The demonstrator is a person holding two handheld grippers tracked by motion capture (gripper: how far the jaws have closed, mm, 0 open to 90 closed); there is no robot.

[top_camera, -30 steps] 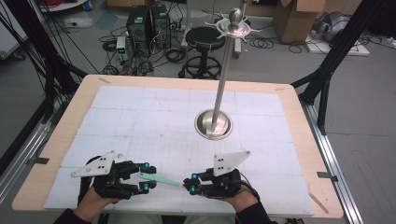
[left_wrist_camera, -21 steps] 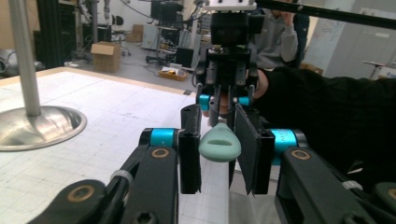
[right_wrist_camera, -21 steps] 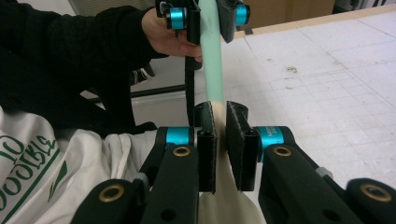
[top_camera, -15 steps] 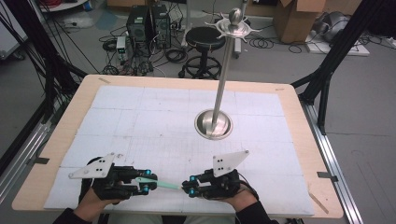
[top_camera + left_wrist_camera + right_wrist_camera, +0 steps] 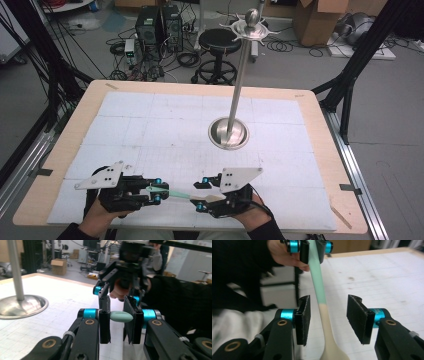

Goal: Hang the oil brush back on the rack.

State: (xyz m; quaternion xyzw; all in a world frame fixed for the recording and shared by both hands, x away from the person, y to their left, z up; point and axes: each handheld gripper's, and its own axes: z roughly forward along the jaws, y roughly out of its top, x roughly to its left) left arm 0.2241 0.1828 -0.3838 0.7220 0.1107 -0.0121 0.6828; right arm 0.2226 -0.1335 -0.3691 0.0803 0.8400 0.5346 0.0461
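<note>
Near the front edge of the white-papered wooden worktop (image 5: 320, 150), the two hands met over a slim spoon with a mint-green handle and a cream bowl end (image 5: 176, 194). The left gripper (image 5: 152, 192) had its fingers (image 5: 105, 322) narrowed on the tip of the green handle, which sat pinched between the pads in the left gripper view. The right gripper (image 5: 200, 194) had just been opening: in the right gripper view its fingers (image 5: 303, 320) stood well apart, the spoon's neck running between them and touching neither pad.

To my eye the handover was almost through. The spoon hung just above the worktop, carried by the left gripper alone, and the right one had let go but not yet drawn off. What looked left was for the right hand to back away, and then for the spoon to be taken wherever it belonged. The tall polished steel stand with a round base (image 5: 228, 133) rose toward the far side of the worktop, well apart from both hands.
</note>
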